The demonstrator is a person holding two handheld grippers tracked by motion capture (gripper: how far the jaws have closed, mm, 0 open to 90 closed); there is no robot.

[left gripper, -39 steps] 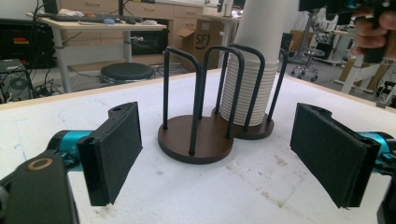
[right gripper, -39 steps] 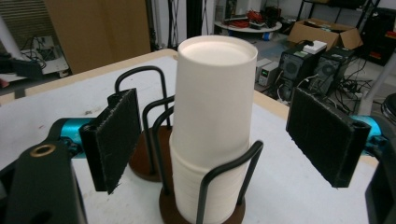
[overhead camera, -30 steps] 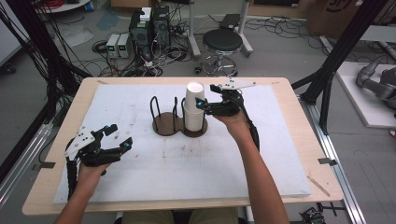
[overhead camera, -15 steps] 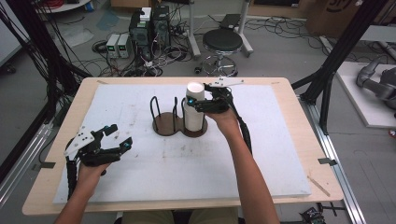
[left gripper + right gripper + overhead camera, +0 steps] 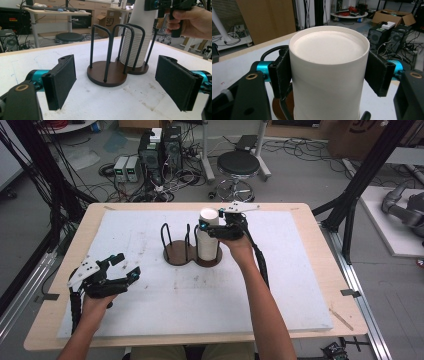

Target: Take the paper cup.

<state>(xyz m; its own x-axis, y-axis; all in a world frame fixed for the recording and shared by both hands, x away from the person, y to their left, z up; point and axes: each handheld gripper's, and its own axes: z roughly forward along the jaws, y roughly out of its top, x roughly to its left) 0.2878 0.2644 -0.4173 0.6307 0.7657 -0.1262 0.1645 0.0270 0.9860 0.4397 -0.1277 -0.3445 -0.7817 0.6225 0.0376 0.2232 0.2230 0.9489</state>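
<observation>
Right gripper view puts the top of a white paper cup stack (image 5: 329, 75) between the two black padded jaws of the right hand-held gripper (image 5: 329, 72), both pads close against the upturned top cup's wall on either side; whether they already press on it I cannot tell for sure, but they look closed around it. In the high view that stack (image 5: 208, 237) stands in the right ring of a dark wooden two-ring cup holder with black wire loops (image 5: 192, 251), near the middle of the white foam-covered desk (image 5: 280, 285). The left ring is bare. The left hand-held gripper (image 5: 122, 270) sits well apart near the desk's left front, jaws spread wide and holding nothing; its own view looks across at the holder (image 5: 110, 75) and the ribbed stack (image 5: 136, 47). Several risks follow, as I judge them. Nested cups cling, so a lift may drag up more than one, or the whole stack. A hard squeeze could dent the thin paper wall. A tilted pull could catch the rims on the wire loops and tip or skid the light holder, since nothing steadies its base while the left hand-held gripper stays away.
</observation>
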